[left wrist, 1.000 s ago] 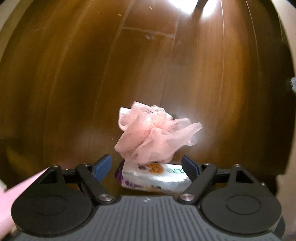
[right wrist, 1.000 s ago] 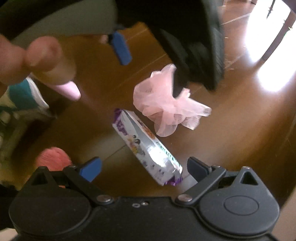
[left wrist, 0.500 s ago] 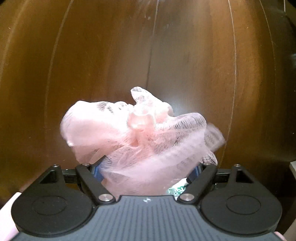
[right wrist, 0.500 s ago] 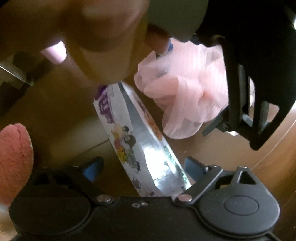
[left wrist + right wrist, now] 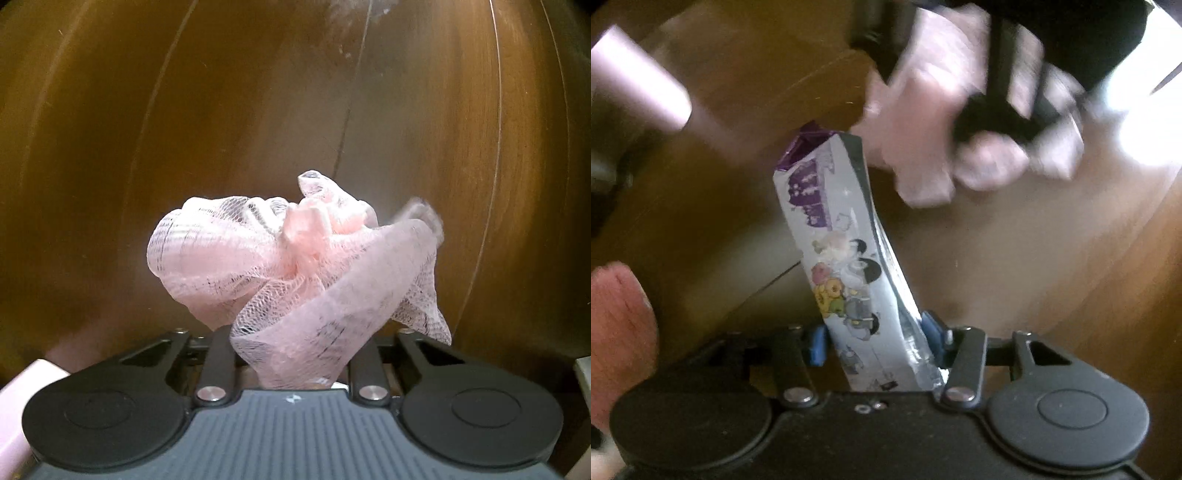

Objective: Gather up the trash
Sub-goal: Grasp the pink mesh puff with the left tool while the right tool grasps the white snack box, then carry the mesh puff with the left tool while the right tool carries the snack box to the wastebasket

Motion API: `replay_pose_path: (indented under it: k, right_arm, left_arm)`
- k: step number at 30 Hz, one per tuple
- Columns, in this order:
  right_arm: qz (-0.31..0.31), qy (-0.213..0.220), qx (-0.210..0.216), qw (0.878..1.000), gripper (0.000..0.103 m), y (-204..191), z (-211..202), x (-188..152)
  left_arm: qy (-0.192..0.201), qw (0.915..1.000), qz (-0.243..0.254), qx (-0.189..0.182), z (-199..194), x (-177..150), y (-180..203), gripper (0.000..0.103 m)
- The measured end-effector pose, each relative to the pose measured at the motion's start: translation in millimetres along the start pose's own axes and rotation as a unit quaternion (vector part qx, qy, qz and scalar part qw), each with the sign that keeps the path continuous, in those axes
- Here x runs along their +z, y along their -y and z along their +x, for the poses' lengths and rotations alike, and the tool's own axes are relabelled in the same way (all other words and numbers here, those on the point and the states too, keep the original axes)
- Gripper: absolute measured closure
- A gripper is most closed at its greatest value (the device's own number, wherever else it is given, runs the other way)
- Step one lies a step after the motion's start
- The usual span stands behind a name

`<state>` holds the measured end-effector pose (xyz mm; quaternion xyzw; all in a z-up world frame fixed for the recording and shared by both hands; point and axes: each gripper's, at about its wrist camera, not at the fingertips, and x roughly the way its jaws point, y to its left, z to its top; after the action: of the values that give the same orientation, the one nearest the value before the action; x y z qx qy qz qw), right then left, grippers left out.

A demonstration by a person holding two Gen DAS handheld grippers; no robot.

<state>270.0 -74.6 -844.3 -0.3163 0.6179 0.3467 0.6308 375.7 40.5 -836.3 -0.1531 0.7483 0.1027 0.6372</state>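
Left wrist view shows the left gripper (image 5: 291, 354) closed on a pink mesh bath sponge (image 5: 295, 273), which bulges out in front of the camera above the brown wooden floor (image 5: 184, 129). Its fingertips are covered by the mesh, so only the black arms of the fingers can be seen, drawn close together on the lower folds of the net. A pale pink shape (image 5: 22, 398) at the lower left border is cut off and I cannot say what it is.

From the right wrist view, the right gripper (image 5: 875, 341) grips a white and purple cartoon-printed packet (image 5: 842, 258) between its blue finger pads (image 5: 816, 345). The packet rises tilted away from the camera, and its lower end is hidden behind the gripper body. Beyond it, the sponge (image 5: 923, 173) and the left gripper (image 5: 997, 110) are strongly blurred, near the top of the packet; whether they touch it is not clear. A reddish fuzzy object (image 5: 617, 332) is cut by the left border.
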Motion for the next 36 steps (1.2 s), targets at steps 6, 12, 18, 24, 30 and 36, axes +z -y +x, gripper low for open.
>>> replay_pose_path:
  k: [6,12,18,24,30,36]
  right_arm:
    - [0.144,-0.005,0.017,0.989,0.054,21.8,-54.6,-15.6]
    - [0.169,0.013,0.005,0.986,0.058,30.2,-144.5,-19.2]
    - [0.234,0.047,0.002,0.971,0.062,49.7,-259.7,-22.4]
    - [0.267,0.106,0.003,0.958,0.063,61.9,-394.0,-24.6]
    - [0.288,0.16,0.017,0.944,0.064,53.0,-509.7,-15.8]
    - [0.286,0.211,0.007,0.935,0.064,31.6,-611.4,4.4]
  left_arm:
    - [0.029,0.9994,-0.015,0.006,-60.1,-11.7,-4.8,0.085]
    - [0.074,0.9972,-0.014,0.001,-156.2,-27.2,5.0,0.085]
    - [0.103,0.9944,-0.019,-0.012,-268.2,-46.1,18.1,0.085]
    - [0.127,0.9915,-0.005,-0.028,-382.9,-73.9,23.3,0.084]
    - [0.171,0.9841,0.02,-0.045,-496.7,-100.8,28.1,0.084]
    - [0.222,0.9715,0.061,-0.057,-605.1,-124.0,25.8,0.084]
